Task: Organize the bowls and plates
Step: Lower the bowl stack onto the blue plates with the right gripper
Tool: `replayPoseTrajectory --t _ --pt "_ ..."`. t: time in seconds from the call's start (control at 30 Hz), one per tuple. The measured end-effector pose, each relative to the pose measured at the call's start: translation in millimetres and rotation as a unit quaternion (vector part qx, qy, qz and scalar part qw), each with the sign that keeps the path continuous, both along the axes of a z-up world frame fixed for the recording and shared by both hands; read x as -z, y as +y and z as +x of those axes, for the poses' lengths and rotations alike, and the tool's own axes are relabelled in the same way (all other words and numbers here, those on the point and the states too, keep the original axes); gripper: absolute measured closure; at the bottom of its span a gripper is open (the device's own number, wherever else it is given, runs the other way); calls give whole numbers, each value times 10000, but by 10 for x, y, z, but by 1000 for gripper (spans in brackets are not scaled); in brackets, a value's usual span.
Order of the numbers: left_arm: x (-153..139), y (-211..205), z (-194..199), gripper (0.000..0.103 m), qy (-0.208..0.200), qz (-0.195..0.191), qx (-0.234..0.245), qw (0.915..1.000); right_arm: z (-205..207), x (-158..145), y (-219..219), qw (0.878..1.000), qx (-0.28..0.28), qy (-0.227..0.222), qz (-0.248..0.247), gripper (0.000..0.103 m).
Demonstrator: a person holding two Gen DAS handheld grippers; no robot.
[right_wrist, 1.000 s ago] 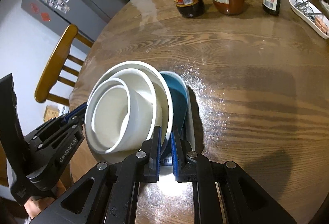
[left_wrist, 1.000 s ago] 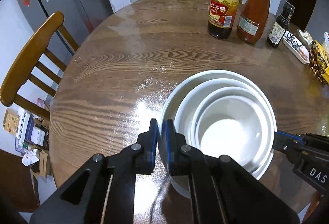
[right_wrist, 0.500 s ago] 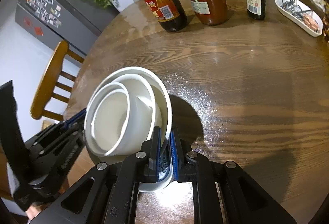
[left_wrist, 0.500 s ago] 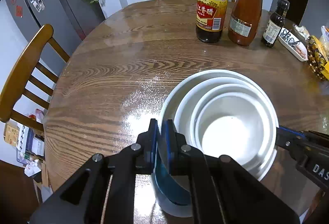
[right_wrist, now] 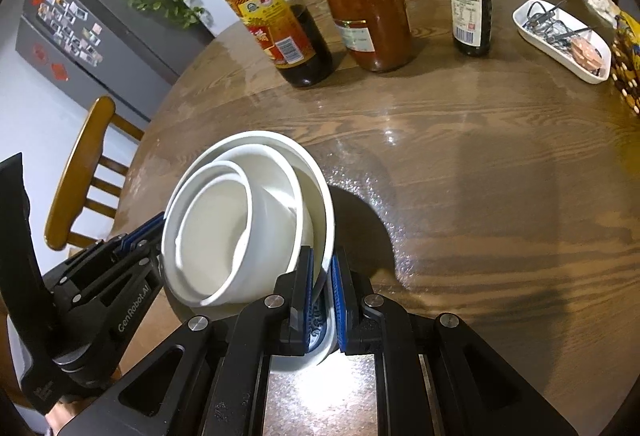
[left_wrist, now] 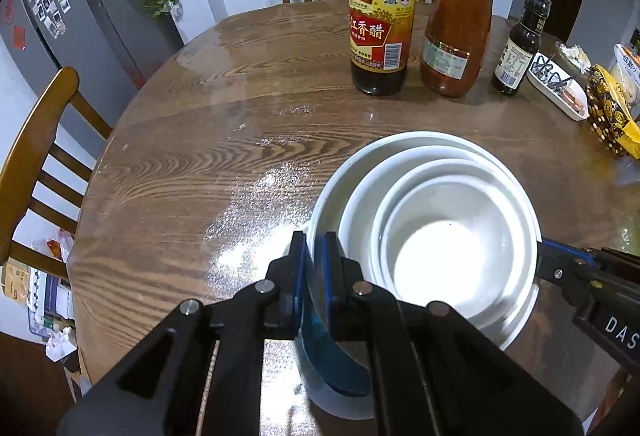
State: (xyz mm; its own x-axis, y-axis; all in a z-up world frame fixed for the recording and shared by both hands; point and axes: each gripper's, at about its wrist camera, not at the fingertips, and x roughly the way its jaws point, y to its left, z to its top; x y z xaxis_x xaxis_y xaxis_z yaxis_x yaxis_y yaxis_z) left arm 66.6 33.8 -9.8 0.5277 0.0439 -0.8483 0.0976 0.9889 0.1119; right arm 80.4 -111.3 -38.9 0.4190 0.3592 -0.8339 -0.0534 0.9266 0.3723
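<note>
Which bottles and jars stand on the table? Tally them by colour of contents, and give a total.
Dark: 2 (vinegar bottle, small sauce bottle)
Red: 1 (sauce jar)
Total: 3

Blue dish: mostly hidden under the nested white bowls and behind the left gripper; whether it rests on the table cannot be told. Vinegar bottle: neck cut off by the top edge in the right wrist view. Small tray: contents too small to identify; the yellow packet is clipped at the right edge.
</note>
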Motion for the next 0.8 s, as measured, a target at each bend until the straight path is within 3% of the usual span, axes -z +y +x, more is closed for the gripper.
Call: replayPoseTrajectory --t 0.8 --pt "0 -18 129 98 223 -18 1 9998 121 -65 9 9994 -158 -3 -294 90"
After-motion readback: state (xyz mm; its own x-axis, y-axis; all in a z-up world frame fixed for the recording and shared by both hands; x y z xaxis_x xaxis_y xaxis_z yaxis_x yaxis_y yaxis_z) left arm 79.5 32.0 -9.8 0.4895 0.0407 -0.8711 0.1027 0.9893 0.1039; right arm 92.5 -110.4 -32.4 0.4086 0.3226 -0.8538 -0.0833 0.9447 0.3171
